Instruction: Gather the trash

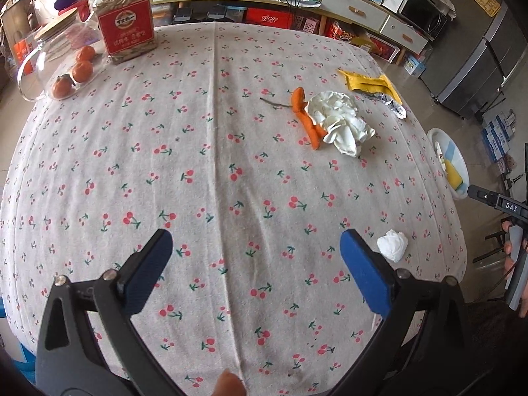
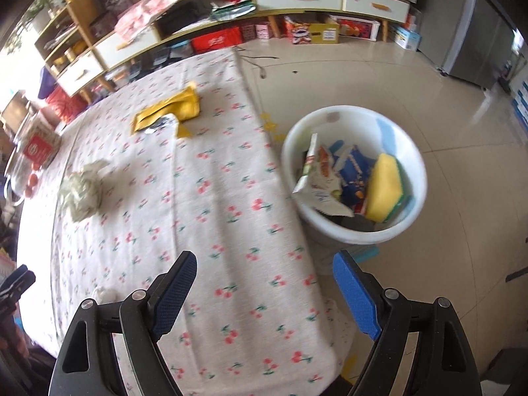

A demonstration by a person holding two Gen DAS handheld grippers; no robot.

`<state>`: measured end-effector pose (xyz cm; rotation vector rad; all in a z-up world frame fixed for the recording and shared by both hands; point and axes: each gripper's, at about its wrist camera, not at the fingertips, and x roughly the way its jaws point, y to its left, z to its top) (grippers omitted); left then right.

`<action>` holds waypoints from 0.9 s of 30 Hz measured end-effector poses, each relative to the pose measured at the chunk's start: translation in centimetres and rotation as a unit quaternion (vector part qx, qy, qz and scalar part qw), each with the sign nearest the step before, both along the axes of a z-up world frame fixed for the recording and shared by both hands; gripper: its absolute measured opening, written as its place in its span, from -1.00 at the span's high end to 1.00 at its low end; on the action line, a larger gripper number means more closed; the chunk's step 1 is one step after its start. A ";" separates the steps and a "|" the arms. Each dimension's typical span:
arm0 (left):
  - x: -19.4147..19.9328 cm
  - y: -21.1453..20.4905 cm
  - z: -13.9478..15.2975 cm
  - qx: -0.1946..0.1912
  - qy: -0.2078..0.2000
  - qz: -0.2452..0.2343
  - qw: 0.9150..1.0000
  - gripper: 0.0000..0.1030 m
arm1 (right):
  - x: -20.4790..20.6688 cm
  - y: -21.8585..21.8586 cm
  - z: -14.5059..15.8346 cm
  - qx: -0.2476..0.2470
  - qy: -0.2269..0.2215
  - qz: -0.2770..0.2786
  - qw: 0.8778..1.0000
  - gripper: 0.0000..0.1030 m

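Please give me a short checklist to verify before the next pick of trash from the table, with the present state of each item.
1. Left gripper open and empty: ok.
2. Right gripper open and empty: ok.
3. Small white paper ball free to grasp, just beside the left gripper's right finger: ok.
4. White bin on the floor beside the table, open top: ok; it already holds wrappers and a yellow sponge.
5. Orange peel separate from the crumpled white tissue: not ok, they touch.
6. Yellow wrapper fully on the table: ok.
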<state>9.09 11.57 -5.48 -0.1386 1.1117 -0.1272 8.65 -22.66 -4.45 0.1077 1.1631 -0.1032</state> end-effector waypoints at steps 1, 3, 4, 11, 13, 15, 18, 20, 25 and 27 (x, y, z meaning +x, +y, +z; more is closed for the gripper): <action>-0.2 0.2 -0.1 0.002 0.001 0.001 1.000 -0.96 | 0.0 0.8 -0.2 -0.001 0.001 0.009 1.000 -0.67; -0.4 0.6 -0.1 0.006 0.003 0.002 1.000 -0.96 | -0.1 2.7 -0.6 -0.002 0.008 0.030 1.000 -0.67; -0.6 0.8 -0.2 0.008 0.004 0.002 1.000 -0.96 | -0.1 3.4 -0.8 -0.002 0.010 0.039 0.999 -0.67; -2.2 2.0 -0.9 0.017 0.002 0.015 1.000 -0.96 | -1.1 9.4 -2.0 0.009 0.014 0.114 0.993 -0.67; -2.7 2.2 -1.2 0.018 -0.001 0.020 1.000 -0.96 | -1.5 10.9 -2.4 0.011 0.016 0.135 0.991 -0.67; -3.1 2.3 -1.5 0.021 -0.002 0.024 0.999 -0.96 | -2.0 12.4 -3.1 0.005 0.015 0.157 0.988 -0.67; -3.5 2.3 -2.0 0.023 -0.003 0.028 0.999 -0.96 | -2.7 14.2 -4.1 -0.006 0.019 0.180 0.983 -0.67; -3.6 2.3 -2.2 0.025 -0.001 0.028 0.999 -0.96 | -3.0 15.2 -4.9 -0.009 0.022 0.191 0.981 -0.67; -3.7 2.3 -2.3 0.024 0.004 0.028 0.999 -0.96 | -3.1 16.7 -6.3 -0.012 0.024 0.208 0.978 -0.67; -3.7 2.3 -2.3 0.022 0.004 0.028 0.999 -0.96 | -3.1 17.2 -6.4 -0.016 0.020 0.213 0.977 -0.67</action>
